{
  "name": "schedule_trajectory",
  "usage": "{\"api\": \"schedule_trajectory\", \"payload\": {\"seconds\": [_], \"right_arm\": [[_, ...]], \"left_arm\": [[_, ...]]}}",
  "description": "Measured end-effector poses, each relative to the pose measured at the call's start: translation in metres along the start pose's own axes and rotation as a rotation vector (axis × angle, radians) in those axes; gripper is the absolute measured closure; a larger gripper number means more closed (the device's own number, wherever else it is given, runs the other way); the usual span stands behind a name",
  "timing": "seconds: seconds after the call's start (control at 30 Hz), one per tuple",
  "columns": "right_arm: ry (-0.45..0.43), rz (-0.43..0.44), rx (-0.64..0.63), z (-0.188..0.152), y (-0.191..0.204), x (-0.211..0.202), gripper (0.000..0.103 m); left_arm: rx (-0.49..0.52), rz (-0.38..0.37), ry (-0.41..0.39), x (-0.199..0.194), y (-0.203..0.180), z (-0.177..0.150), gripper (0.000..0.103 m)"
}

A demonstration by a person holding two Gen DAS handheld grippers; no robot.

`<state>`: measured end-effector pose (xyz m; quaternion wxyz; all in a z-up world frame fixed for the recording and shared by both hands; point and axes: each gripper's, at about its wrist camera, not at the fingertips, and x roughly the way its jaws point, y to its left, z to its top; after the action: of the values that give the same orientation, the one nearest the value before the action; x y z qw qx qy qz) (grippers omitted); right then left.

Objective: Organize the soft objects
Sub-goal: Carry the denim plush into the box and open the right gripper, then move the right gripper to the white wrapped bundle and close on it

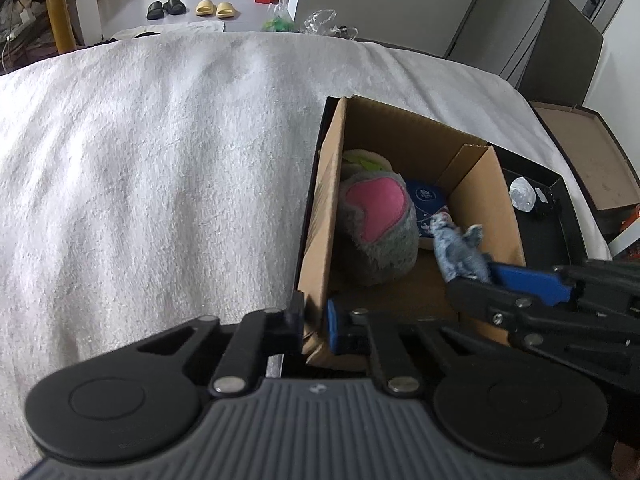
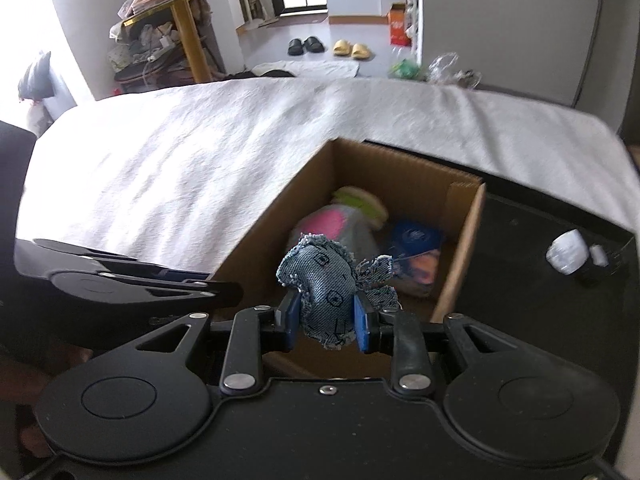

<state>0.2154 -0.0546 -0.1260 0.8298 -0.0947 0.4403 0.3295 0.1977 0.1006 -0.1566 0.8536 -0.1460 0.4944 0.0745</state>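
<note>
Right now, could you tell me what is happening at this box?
A person works two handheld tongs over a cardboard box on a white-covered bed. The right tongs grip a denim soft toy above the box. The left tongs are shut on the box's near wall. A grey-and-pink plush already lies inside.

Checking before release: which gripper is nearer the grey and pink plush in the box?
Right. The right gripper holds the denim toy above the cardboard box, beside the plush. The left gripper clamps the box's near wall.

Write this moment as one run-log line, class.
left tool: shut on box wall | right tool: holding denim toy over box | inside: grey-pink plush
</note>
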Motion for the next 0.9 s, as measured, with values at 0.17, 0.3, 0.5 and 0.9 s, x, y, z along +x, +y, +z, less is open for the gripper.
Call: {"api": "schedule_trajectory", "payload": {"seconds": [0.17, 0.3, 0.5, 0.9], "right_arm": [[0.011, 0.067, 0.050, 0.001, 0.002, 0.003, 0.069], [0.009, 0.045, 0.037, 0.001, 0.004, 0.000, 0.061], [-0.040, -0.026, 0.032, 0.001, -0.008, -0.018, 0.039], [-0.124, -0.135, 0.115, -0.006, -0.063, -0.040, 0.017]], "left_arm": [[-0.012, -0.011, 0.000, 0.000, 0.004, -0.001, 0.094], [-0.016, -0.016, 0.001, -0.001, 0.005, 0.000, 0.093], [-0.006, -0.004, -0.008, -0.005, 0.003, -0.001, 0.092], [0.028, 0.039, -0.018, -0.013, -0.006, 0.001, 0.072]]}}
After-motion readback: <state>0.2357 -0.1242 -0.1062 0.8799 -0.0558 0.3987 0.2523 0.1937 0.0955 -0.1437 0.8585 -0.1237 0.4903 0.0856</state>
